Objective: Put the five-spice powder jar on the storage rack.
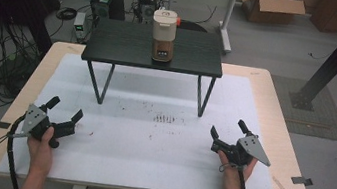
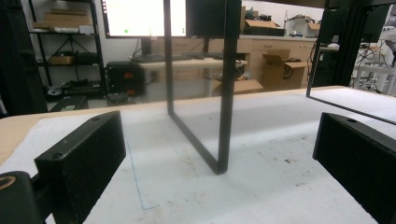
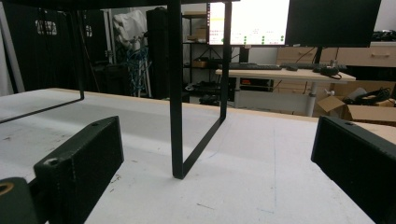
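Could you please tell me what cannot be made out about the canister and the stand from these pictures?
- Canister, high view: its front panel marks are too small to read.
- Black stand, left gripper view: its top is cut off by the upper edge, leaving the leg frame.
- Right gripper view: the same, leaving the leg frame.
- Person, high view: cut off by the bottom edge beyond the forearms.
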Tool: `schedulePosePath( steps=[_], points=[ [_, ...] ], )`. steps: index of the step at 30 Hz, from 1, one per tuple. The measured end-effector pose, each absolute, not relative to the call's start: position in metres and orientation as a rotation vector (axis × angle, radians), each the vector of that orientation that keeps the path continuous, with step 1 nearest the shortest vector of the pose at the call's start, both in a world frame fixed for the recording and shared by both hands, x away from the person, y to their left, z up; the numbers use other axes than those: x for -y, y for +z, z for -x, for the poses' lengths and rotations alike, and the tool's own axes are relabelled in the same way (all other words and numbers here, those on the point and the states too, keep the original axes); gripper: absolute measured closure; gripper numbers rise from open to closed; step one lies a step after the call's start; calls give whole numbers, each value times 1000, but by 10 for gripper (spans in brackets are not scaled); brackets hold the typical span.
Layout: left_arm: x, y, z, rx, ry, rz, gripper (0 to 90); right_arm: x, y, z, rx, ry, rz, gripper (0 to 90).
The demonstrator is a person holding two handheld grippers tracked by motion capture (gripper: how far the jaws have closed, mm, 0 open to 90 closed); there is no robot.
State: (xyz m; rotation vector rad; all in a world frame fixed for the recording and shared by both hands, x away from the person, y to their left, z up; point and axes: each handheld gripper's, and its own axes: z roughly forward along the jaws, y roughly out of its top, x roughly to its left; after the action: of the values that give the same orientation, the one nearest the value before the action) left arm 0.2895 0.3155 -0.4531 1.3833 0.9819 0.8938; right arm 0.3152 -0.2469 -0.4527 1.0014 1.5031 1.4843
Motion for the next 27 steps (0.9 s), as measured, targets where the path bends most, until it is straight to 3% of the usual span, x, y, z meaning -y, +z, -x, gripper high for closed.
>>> schedulePosePath(
  steps=[27],
  points=[
    [-315, -453, -289, -980, 900, -1383, 25, 247, -453, -314, -1496, 1493, -995, 27]
  ],
)
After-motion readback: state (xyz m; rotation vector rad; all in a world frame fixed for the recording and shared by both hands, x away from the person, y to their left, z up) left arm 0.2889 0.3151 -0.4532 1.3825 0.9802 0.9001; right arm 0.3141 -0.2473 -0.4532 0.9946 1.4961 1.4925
